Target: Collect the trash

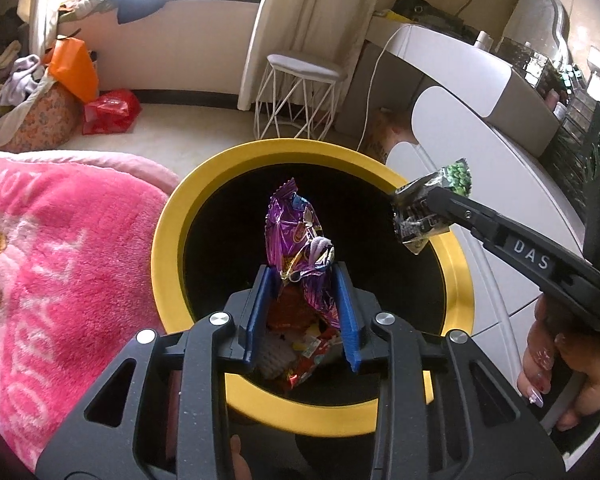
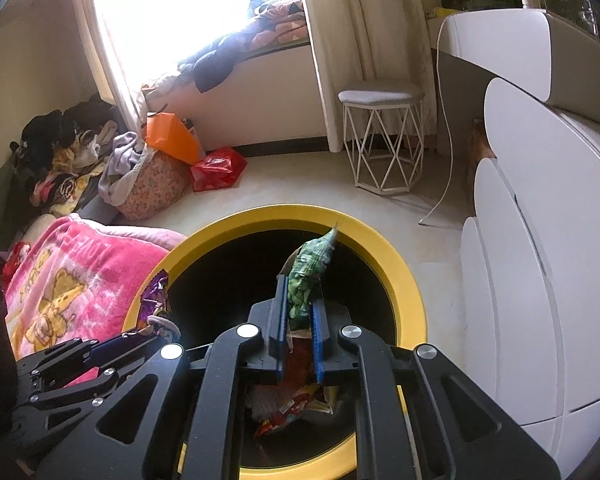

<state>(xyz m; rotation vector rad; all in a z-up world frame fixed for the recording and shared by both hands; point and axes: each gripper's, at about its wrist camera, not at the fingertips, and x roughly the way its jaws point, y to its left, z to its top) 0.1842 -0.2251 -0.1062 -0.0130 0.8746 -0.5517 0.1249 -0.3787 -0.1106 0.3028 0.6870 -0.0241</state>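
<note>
Your left gripper (image 1: 302, 276) is clamped on the purple wrapper (image 1: 296, 240); your right gripper (image 2: 300, 292) pinches the green packet (image 2: 310, 270). Both hang over the yellow-rimmed bin (image 1: 168, 240), with wrappers lying inside.

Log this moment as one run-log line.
left gripper: shut on purple wrapper | right gripper: shut on green wrapper | both over yellow-rimmed bin | bin holds wrappers

Glossy crinkled foil purple wrapper (image 1: 296, 240), fluffy pink fleece blanket (image 1: 60, 248), smooth matt yellow-rimmed bin (image 1: 168, 240).
</note>
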